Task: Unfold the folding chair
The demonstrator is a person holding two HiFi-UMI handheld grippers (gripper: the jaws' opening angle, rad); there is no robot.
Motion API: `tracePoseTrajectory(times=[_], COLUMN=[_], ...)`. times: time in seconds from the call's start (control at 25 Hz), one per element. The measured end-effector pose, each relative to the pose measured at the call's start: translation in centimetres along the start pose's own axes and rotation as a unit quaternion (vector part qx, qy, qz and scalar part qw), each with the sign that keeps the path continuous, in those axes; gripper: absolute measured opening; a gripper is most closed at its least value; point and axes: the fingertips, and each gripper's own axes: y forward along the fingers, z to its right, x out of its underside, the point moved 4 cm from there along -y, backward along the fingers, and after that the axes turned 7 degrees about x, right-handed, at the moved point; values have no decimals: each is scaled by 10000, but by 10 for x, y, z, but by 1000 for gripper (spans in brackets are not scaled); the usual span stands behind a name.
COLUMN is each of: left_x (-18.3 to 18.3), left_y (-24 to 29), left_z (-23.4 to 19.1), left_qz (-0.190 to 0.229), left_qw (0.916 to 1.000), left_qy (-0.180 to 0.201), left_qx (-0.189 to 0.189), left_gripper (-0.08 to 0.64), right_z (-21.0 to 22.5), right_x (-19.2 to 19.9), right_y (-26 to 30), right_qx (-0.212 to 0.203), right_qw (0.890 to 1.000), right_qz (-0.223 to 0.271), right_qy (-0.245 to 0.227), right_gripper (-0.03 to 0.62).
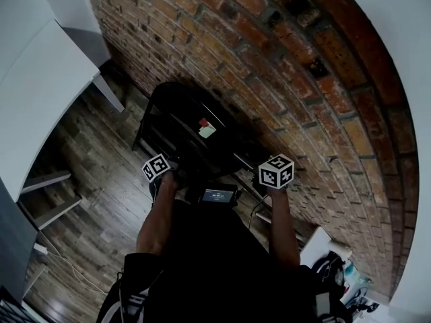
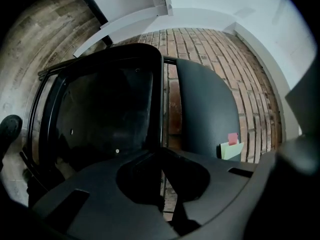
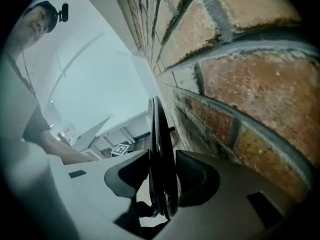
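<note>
At far left a flat white table (image 1: 34, 93) stands over the dark wooden plank floor (image 1: 87, 153). Next comes the left gripper (image 2: 162, 156), its jaws brought fully together and pinching the thin edge of the seat panel of the black folding chair with a tubular frame (image 1: 182, 123). The chair leans upright against the wall, with a red and a pale green sticky note (image 1: 206, 129) on its back panel. Further right, the right gripper (image 3: 162, 156) has its jaws set wide but pressed on either side of the chair's slim dark edge, so it looks clamped there. Rightmost is the red brick wall (image 1: 303, 99). The task seems barely begun: both grips are taken, but the chair is still folded, and seat and back have yet to be pulled apart and the chair stood on its legs
</note>
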Motion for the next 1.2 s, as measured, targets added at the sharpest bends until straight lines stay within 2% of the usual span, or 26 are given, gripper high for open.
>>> tracePoseTrajectory(times=[0.16,0.4,0.48,0.6,0.76,1.04,1.2], left_x=[-1,-1,-1,-2,-2,-5,-5], left_y=[-10,-19,-22,-27,-32,-33,-35], left_z=[1,2,2,3,4,7,10], left_qz=[-51,-76,-74,-70,-120,-247,-340], left_qw=[9999,9998,9998,9997,9995,9988,9983], left_qy=[39,47,42,37,76,379,395], left_qx=[97,168,192,234,272,205,256], left_gripper=[28,28,28,28,28,29,29], right_z=[-19,-46,-52,-56,-62,-70,-76], right_x=[-25,-37,-35,-32,-31,-30,-28], right_y=[17,55,61,63,61,59,58], right_qx=[-452,-795,-729,-598,-608,-561,-492], right_qw=[9990,9928,9907,9908,9910,9919,9924], right_qz=[32,-866,-1097,-1173,-1162,-1104,-1074], right_qy=[-55,-236,-348,-320,-266,-297,-335], right_gripper=[167,166,150,89,87,83,83])
